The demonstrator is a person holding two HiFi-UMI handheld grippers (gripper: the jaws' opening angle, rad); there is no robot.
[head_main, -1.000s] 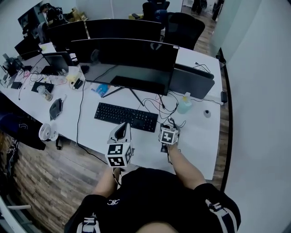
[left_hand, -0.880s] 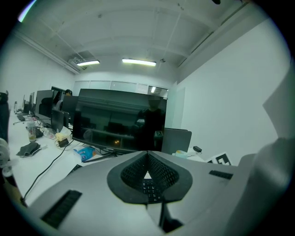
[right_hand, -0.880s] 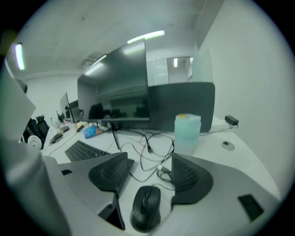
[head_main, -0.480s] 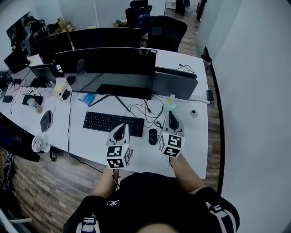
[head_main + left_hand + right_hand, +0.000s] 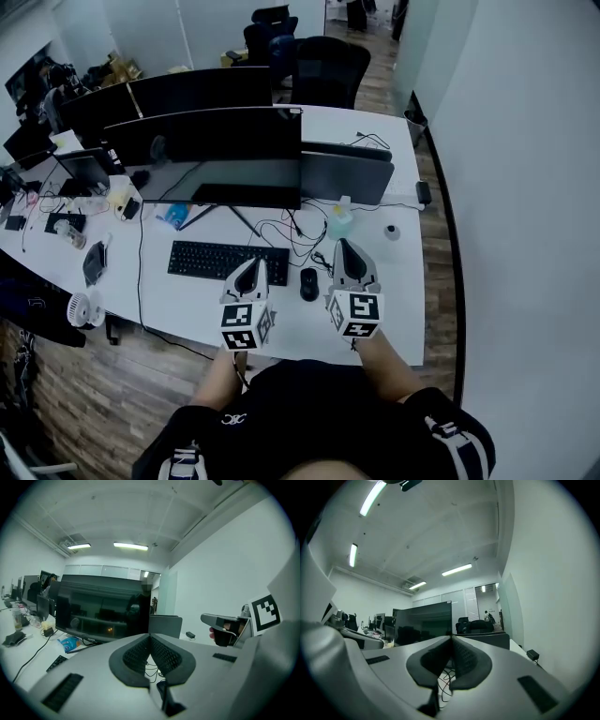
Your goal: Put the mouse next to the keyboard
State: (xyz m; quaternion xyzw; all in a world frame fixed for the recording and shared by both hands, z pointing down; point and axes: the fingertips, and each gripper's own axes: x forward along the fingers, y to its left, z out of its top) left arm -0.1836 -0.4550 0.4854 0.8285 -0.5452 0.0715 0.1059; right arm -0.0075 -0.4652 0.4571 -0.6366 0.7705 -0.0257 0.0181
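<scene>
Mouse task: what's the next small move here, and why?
Probably just draw both grippers back. The mouse already lies just right of the keyboard, and the left gripper and right gripper are both shut on nothing.

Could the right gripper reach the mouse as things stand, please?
Probably yes: the mouse lies uncovered on the desk just left of the right gripper, though its shut jaws must open first.

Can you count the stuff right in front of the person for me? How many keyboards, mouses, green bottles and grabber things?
Flat black keyboard: 1
Small black computer mouse: 1
Pale green plastic bottle: 1
Grey two-jaw grippers, the left gripper and the right gripper: 2
Total: 5
</scene>
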